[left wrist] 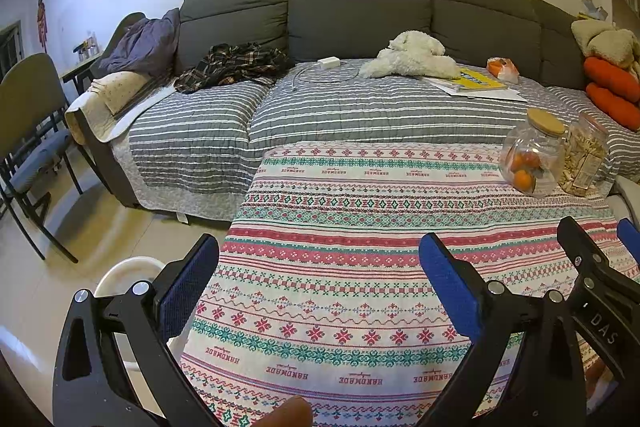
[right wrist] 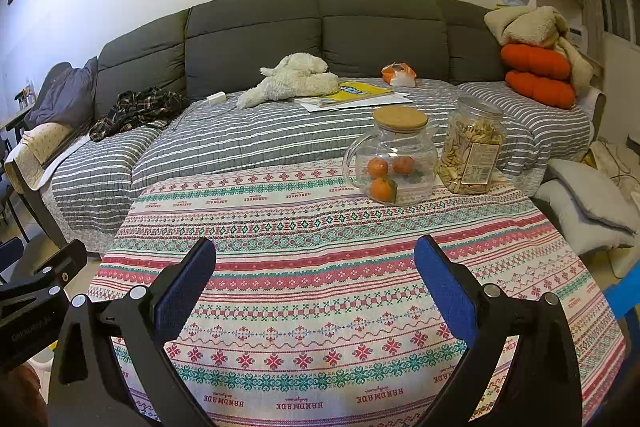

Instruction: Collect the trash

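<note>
Orange-and-white wrapper [right wrist: 398, 74] lies far off on the sofa [right wrist: 280, 135], at about twelve o'clock past the table [right wrist: 320, 287]; right claw [right wrist: 316, 285] looks nearer than left claw [left wrist: 320, 283], both gaping empty.

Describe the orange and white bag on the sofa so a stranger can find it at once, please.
Look at the grey sofa, at its striped seat cover. Right of the white plush toy and the yellow booklet, by the backrest, lies the crumpled bag. It alone is orange-and-white and crinkly.
</note>
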Demonstrator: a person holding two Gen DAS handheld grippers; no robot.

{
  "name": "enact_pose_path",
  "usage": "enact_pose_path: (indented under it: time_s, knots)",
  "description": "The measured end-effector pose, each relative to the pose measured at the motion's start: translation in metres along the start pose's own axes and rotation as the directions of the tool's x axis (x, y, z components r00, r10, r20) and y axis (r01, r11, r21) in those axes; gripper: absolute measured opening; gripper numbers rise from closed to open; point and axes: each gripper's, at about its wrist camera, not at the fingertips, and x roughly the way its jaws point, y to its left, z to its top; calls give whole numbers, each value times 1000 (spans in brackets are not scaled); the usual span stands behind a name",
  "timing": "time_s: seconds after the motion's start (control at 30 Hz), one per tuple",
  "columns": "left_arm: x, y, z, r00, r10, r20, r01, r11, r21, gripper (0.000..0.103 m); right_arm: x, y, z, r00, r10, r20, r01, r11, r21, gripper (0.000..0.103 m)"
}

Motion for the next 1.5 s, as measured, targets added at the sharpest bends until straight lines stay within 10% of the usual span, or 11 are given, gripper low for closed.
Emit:
enact_pose_path:
  time_s: [1.23,1.33,1.37,1.4,1.43,1.5]
  knots:
    - [-5,3,-1,998,-32,52,31,999,11,83,2,0,-3,1000,1,-9,-1,1000,1,97]
    - [-4,4,0,997,-52,50,52,999,4,45,2,0,-3,1000,1,-8,-1,1000,1,97]
    - [-3,8,0,997,-54,50,55,998,-26,4,2,0,-2,1000,1,-8,-1,1000,1,96]
    - [0,13,0,998,-46,40,48,997,-55,1,3,-1,-2,1000,1,-8,-1,1000,1,96]
    - [1,16,2,998,-39,43,42,997,-63,4,2,-1,-2,1000,1,-8,-1,1000,2,96]
    - [-1,18,5,998,-35,51,38,997,-72,51,2,-2,-2,1000,0,-5,0,1000,3,96]
